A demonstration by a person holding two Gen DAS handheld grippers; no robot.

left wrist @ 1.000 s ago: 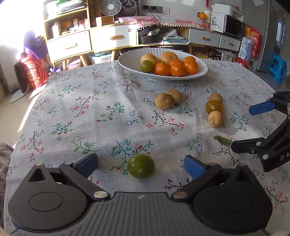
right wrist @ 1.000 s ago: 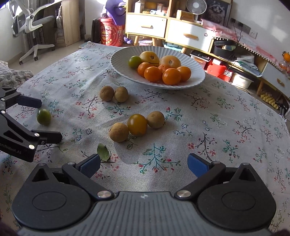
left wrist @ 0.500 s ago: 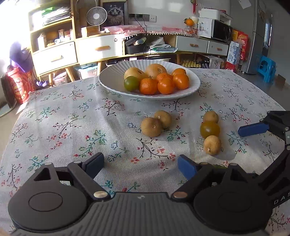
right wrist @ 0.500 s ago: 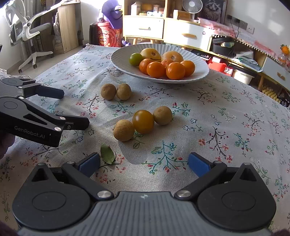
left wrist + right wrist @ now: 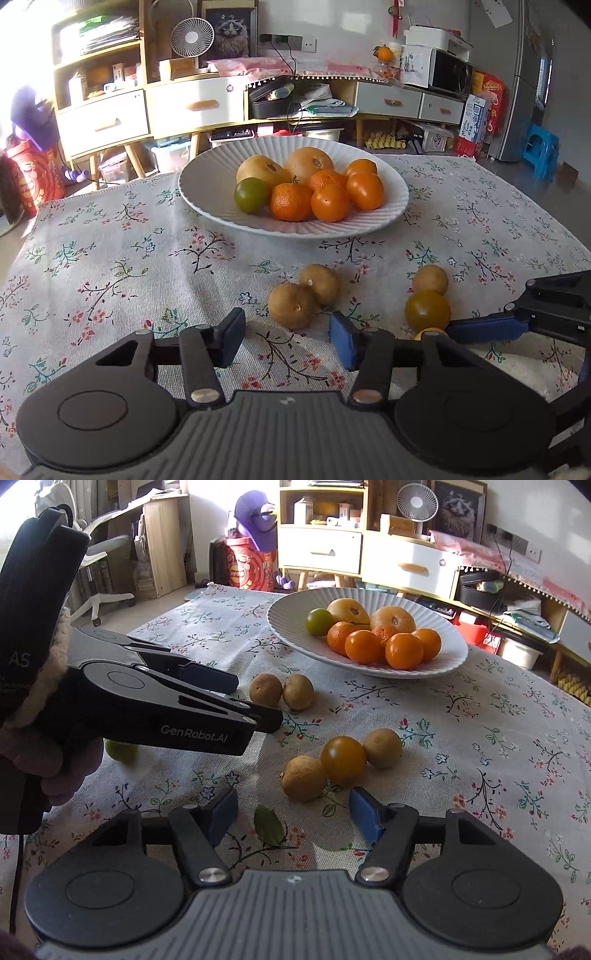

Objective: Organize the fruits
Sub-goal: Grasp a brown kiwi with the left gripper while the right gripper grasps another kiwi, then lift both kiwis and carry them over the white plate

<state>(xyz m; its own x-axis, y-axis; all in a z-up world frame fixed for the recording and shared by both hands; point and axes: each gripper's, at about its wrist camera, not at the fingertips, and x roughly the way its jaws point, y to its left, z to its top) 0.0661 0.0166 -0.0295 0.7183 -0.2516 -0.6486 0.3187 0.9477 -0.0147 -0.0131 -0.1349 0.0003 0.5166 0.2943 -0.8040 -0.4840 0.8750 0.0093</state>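
Both tools are closing on nothing: the left tool [image 5: 286, 341] near 2 brown fruits [image 5: 291, 304], the right tool [image 5: 291, 812] by 3 more [image 5: 303, 777]. Closing early could bump them, and they might roll across the table [image 5: 110, 258].

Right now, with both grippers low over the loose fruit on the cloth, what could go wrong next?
1. The left gripper is closing with nothing between its fingers; it could nudge the two touching brown fruits apart.
2. The right gripper is closing in front of a brown fruit that touches the yellow tomato; gripping one may roll the other.
3. A green fruit lies behind the left gripper and could be missed.
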